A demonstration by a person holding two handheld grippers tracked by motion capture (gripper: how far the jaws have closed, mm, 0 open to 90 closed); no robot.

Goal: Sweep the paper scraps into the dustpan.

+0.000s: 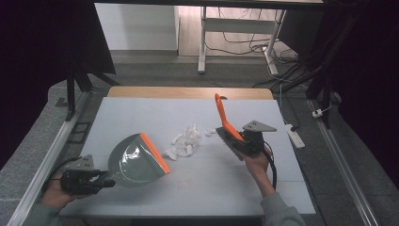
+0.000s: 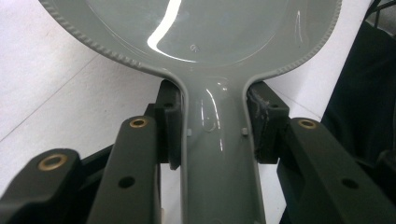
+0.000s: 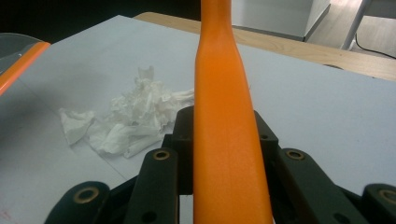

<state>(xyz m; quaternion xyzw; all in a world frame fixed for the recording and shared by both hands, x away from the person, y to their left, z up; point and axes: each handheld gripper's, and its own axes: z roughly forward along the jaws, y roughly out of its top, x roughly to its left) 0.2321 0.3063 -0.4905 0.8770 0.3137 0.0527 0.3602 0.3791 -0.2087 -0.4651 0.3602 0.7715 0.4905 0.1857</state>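
Left gripper [image 1: 101, 181]: I hold it at the near left of the bench [image 1: 263, 188], its jaws clamped on the handle of the grey dustpan [image 1: 134, 160]; in the left gripper view the pads press the handle [image 2: 217, 154] from both sides.
Dustpan: it lies on the bench with its orange lip [image 1: 154, 151] facing right and far, toward the paper.
Right gripper [image 1: 237, 139]: I hold it right of the middle, jaws closed on the orange brush handle [image 3: 224, 140], which runs up between them in the right gripper view.
Brush [image 1: 225, 122]: its orange handle rises tilted toward the far side; its dark head sits low by my gripper, just right of the paper.
Crumpled paper [image 1: 186, 141]: a loose white heap in the middle of the bench, between the dustpan lip and the brush, just beside both.
Bench: pale grey top, a wooden strip along the far edge.
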